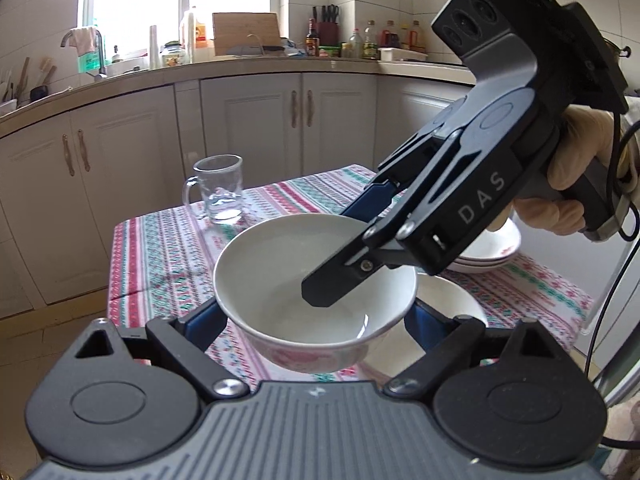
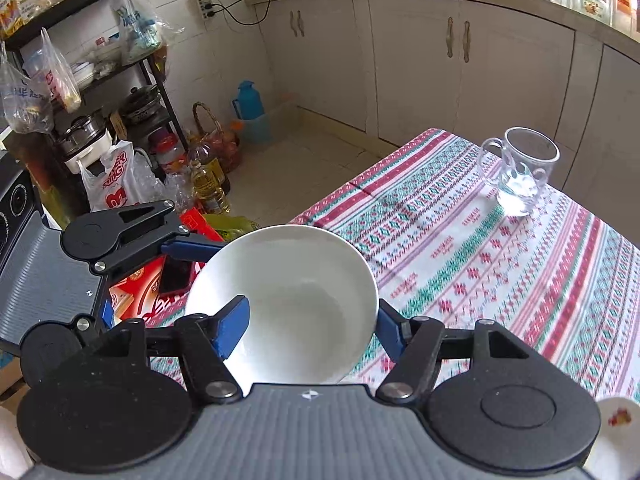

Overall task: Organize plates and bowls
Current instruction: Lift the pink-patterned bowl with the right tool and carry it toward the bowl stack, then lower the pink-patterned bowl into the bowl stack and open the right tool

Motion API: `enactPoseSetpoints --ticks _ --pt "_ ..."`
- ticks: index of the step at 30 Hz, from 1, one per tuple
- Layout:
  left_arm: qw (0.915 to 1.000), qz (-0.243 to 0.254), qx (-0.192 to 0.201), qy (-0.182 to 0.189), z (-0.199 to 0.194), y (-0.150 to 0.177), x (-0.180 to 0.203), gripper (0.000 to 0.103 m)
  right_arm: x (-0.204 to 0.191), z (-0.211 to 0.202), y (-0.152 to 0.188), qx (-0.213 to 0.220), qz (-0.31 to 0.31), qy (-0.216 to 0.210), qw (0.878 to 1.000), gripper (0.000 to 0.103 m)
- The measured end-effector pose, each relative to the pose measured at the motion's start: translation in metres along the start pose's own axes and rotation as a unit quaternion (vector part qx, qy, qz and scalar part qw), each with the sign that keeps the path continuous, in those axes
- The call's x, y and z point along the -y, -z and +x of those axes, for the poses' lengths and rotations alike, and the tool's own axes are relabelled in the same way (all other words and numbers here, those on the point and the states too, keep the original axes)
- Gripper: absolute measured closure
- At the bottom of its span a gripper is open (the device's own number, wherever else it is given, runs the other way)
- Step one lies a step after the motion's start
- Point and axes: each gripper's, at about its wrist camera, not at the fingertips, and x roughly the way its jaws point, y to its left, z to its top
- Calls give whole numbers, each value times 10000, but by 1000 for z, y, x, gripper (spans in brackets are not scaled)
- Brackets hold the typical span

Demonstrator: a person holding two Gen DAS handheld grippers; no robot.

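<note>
Stacked plates (image 1: 498,254) mostly hidden behind right gripper (image 1: 340,256), second bowl (image 1: 448,300) partly hidden

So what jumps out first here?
A white bowl sits dead centre, held above the striped tablecloth between the left gripper's fingers. The right gripper reaches in from the right, one finger inside the rim. A glass mug stands behind, near the table's far edge.
</note>
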Motion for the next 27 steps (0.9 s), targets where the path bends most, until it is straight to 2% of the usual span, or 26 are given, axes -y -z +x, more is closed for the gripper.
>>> enactPoseSetpoints --ticks 13,27 --pt "9992 149 -69 368 11 3 37 9 7 -33 48 78 330 213 9992 29" --pt "9974 123 -341 623 27 10 46 9 18 -28 74 -33 471 366 9982 29"
